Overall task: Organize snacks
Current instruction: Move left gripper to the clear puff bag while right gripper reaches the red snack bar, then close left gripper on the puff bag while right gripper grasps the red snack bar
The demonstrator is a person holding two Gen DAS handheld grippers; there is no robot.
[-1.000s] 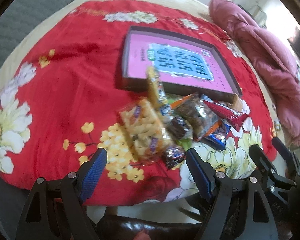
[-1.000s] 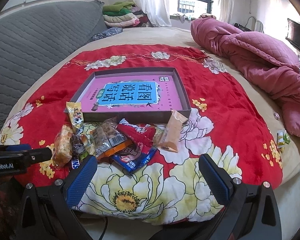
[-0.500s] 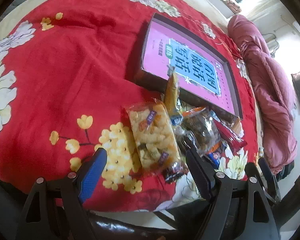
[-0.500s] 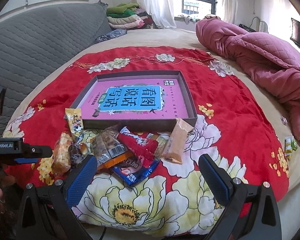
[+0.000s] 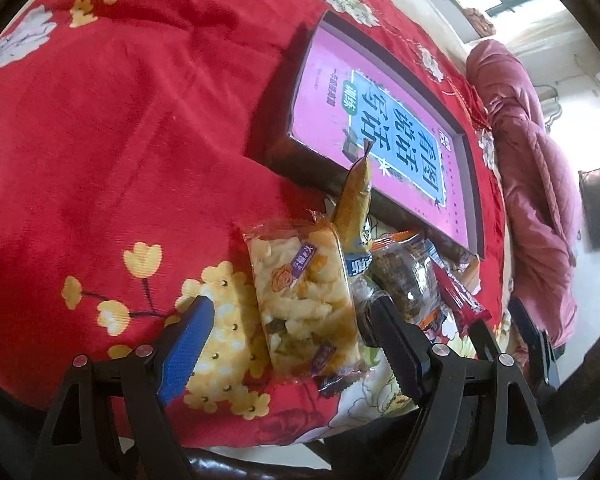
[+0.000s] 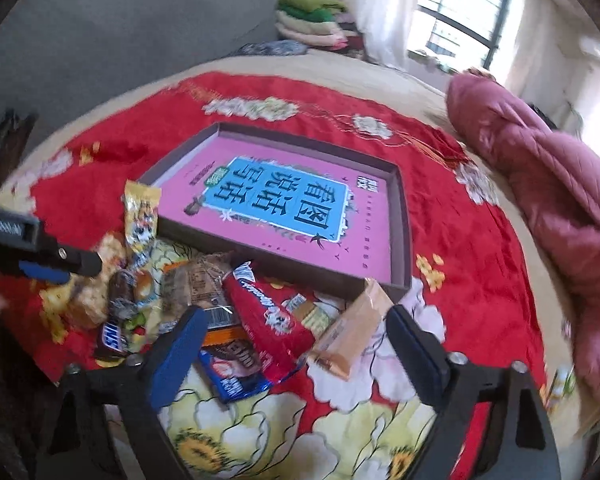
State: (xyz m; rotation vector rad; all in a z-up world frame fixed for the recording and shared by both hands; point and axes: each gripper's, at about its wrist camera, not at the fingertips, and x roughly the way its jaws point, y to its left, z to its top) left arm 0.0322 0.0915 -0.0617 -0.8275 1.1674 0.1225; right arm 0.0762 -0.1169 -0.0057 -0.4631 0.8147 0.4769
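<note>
- On the red blanket (image 6: 480, 248), a heap of snacks lies just before the near wall of a shallow box (image 6: 400, 200); the box floor is pink with a blue panel of large Chinese characters, too skewed to read with certainty.
- Readable print is scarce: a dark bar (image 6: 114, 338) shows "SNI…", a blue pack (image 6: 240, 372) shows broken white letters, and a red pack (image 6: 268, 320) carries white script and a cartoon face.
- A clear puff bag (image 5: 304, 296) bears a purple tag with Chinese writing and a small cartoon figure; a yellow pack (image 5: 354, 204) leans against the box wall.
- A tan pack (image 6: 352, 332) rests at the box's near right corner.
- Left gripper (image 5: 288, 328) is spread wide, its fingers either side of the puff bag's near end, gripping nothing.
- Right gripper (image 6: 296, 344) is likewise spread wide over the red and tan packs, holding nothing.
- The blanket has big yellow and white flowers and covers a bed; a crimson quilt (image 6: 548, 184) is bunched at the right, a grey headboard (image 6: 120, 40) at the left, folded clothes and a barred window behind.
- The right view is motion-blurred, and packs deep in the heap overlap too much to tell apart.
</note>
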